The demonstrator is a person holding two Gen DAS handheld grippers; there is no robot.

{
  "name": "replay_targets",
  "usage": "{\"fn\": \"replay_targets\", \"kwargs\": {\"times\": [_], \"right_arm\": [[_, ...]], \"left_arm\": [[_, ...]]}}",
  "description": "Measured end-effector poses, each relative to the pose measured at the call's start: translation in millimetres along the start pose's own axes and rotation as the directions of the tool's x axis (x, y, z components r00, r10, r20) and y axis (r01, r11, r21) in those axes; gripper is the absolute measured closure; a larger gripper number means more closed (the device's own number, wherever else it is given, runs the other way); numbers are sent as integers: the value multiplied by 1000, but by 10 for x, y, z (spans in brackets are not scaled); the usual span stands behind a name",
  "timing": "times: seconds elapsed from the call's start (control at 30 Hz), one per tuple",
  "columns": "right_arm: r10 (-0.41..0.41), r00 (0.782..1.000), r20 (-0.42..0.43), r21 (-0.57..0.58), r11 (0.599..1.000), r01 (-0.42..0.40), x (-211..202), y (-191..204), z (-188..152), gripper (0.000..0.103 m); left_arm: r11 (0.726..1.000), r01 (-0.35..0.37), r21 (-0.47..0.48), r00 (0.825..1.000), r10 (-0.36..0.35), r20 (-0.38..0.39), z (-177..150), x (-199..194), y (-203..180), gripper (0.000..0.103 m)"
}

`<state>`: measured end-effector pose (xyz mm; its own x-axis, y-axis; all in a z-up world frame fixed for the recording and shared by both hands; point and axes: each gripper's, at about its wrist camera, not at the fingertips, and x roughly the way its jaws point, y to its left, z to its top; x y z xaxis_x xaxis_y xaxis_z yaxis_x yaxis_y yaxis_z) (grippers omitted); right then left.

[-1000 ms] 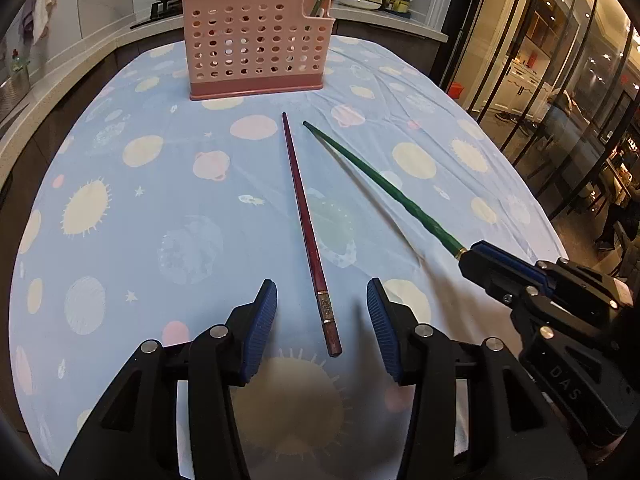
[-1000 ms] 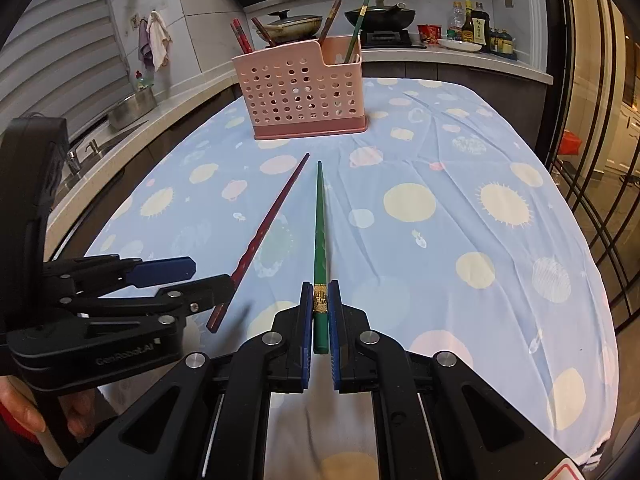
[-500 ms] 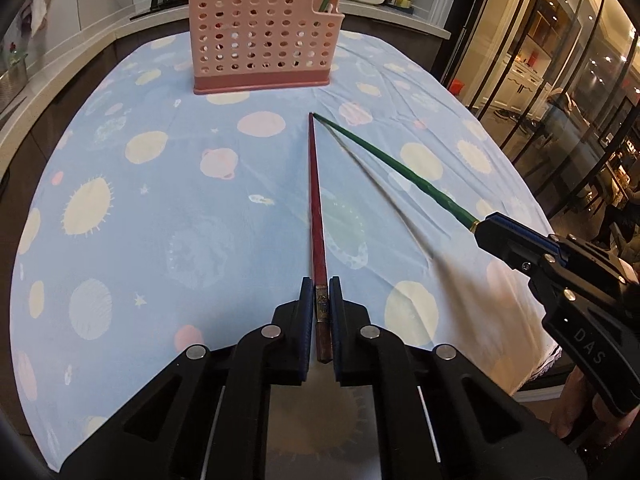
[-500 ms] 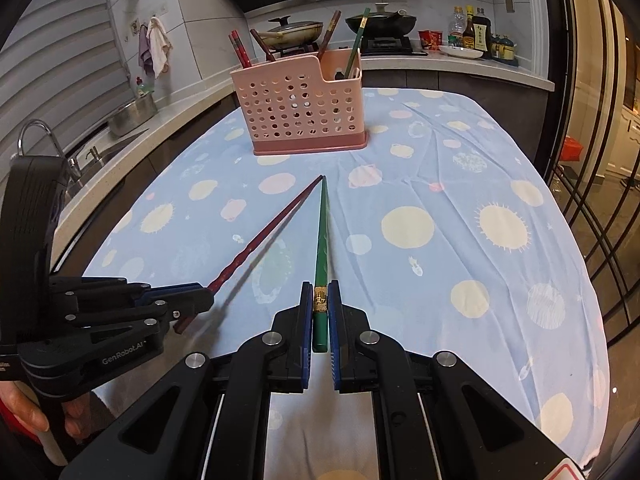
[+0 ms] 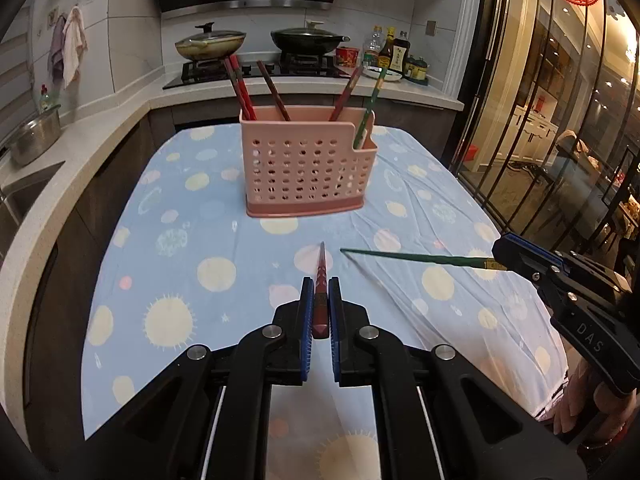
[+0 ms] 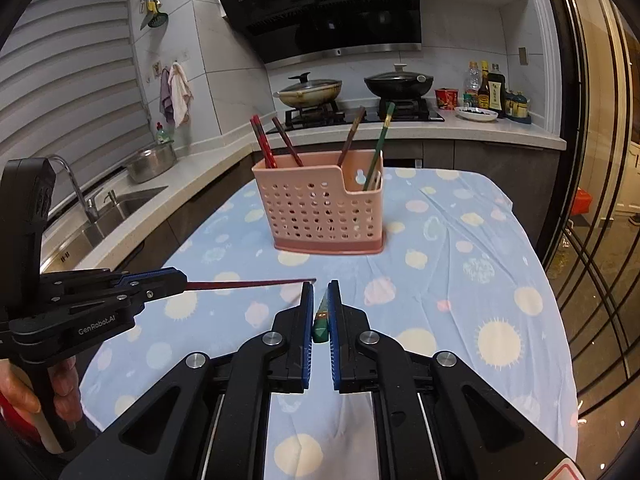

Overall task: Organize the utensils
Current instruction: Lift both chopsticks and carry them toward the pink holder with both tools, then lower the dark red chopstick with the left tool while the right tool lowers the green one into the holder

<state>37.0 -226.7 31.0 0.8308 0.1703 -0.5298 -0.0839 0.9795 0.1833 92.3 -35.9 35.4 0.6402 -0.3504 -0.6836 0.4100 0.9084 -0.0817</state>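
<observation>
- While both chopsticks are held off the cloth, the tabletop (image 5: 188, 264) under its blue spotted cover carries only the pink perforated holder (image 5: 306, 170), which stands toward the far edge, midway between the side edges.
- Holder contents: several red-brown chopsticks lean in its larger left compartment; one green chopstick (image 5: 370, 110) leans in the smaller, lower-walled right compartment.
- Left gripper (image 5: 320, 312): its blue pads are pressed together on the thick end of the red chopstick (image 5: 321, 276), whose tip points toward the holder.
- Right gripper (image 6: 319, 320): its pads pinch the butt of the second green chopstick (image 6: 321, 314); in the left view its shaft lies nearly level over the near right part of the tabletop.
- Step in hand, as judged: carrying each stick to its matching compartment. Good practice is to tip each stick point-down above the rim before lowering, keep the two tips apart, send red left and green right, and release only once the tip is inside the walls.
</observation>
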Motion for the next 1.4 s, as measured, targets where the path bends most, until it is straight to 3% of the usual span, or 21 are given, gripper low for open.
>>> {"fn": "replay_targets", "kwargs": {"times": [0.3,1.17,1.4], "right_arm": [[25,998,54,3,1000,-25,165,-9,454,96],[56,988,144,-2,998,-56,341,27,1282,97],[66,983,174,-17,998,-64,411,61,1638,97]], "left_arm": [[998,-49,28,994,46,95,523,-38,36,96],[998,-54,37,984,47,169,1264,29,124,96],[998,-46,40,978,37,207,1573,-53,226,96]]}}
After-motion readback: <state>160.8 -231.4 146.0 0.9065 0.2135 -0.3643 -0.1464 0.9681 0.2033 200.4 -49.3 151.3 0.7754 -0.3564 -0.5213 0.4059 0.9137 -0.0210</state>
